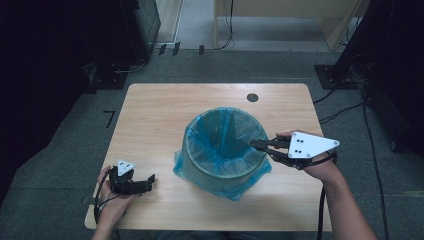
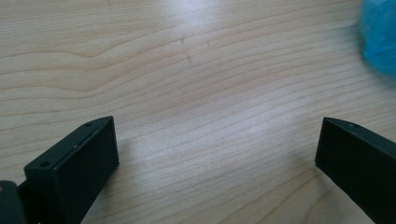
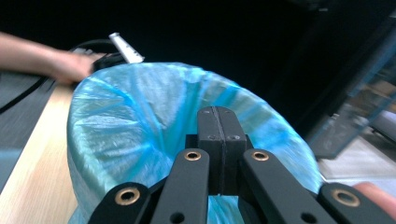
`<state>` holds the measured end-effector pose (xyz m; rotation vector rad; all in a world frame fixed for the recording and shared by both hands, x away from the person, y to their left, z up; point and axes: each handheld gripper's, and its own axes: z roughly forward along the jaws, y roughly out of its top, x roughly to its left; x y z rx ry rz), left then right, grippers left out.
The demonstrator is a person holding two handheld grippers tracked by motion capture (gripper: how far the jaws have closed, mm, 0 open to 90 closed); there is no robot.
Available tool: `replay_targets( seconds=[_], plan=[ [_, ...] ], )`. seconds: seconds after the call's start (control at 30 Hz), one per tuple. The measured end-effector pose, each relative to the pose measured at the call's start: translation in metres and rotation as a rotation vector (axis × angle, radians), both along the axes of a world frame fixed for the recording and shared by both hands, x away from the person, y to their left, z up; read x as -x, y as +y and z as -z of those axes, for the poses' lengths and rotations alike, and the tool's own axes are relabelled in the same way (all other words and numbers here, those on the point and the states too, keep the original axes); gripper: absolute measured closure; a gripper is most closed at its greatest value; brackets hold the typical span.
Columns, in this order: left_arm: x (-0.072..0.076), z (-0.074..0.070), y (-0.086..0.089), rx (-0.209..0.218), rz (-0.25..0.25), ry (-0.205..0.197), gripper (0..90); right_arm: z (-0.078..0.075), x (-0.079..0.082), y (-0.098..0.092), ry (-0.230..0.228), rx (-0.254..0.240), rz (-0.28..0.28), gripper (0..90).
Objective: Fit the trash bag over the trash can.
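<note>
1. Here, a small bin (image 1: 225, 145) lined with a blue plastic bag (image 1: 210, 172) stands near the middle of a light wooden table (image 1: 150, 115), the bag folded over the rim and hanging down the outside.
2. At about three o'clock of the bin, the right gripper (image 1: 256, 144) is held by the person's right hand (image 1: 320, 167), its jaws pressed fully together with their tips at the bin's rim; whether any bag film is pinched between them cannot be told.
3. In the right gripper view the closed jaws meet in front of the bag's blue lining (image 3: 140, 121).
4. At about eight o'clock of the bin, well apart from it, the left gripper (image 1: 150, 181) rests low on the table in the left hand (image 1: 112, 202), its jaws spread wide over bare wood, holding nothing.
5. A dark round hole (image 1: 252, 97) sits in the tabletop at roughly one o'clock of the bin.
</note>
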<state>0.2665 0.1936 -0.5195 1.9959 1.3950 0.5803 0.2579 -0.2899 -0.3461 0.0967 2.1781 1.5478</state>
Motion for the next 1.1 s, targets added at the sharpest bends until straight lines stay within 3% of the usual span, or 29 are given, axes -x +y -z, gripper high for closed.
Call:
replay_targets(
  seconds=[0.23,0.37,0.53,0.83,1.03,1.1],
  plan=[
    [0.0,0.0,-0.002,-0.004,-0.007,0.001,0.0,-0.017,-0.014,0.029,-0.025,0.047,-0.136,90.0],
    [0.0,0.0,-0.003,-0.004,-0.018,0.001,0.0,-0.028,-0.022,0.051,-0.055,0.12,-0.225,90.0],
    [0.0,0.0,-0.003,-0.003,-0.018,0.001,0.0,-0.033,-0.028,0.08,-0.056,0.215,-0.317,90.0],
    [0.0,0.0,-0.003,-0.003,-0.017,0.001,0.0,-0.013,-0.034,0.128,-0.027,0.432,-0.459,90.0],
    [0.0,0.0,-0.003,-0.004,-0.016,0.002,0.0,0.013,-0.042,0.148,0.013,0.624,-0.48,90.0],
    [0.0,0.0,-0.003,-0.003,-0.017,0.001,0.0,0.017,-0.044,0.151,0.028,0.645,-0.483,90.0]
  ],
)
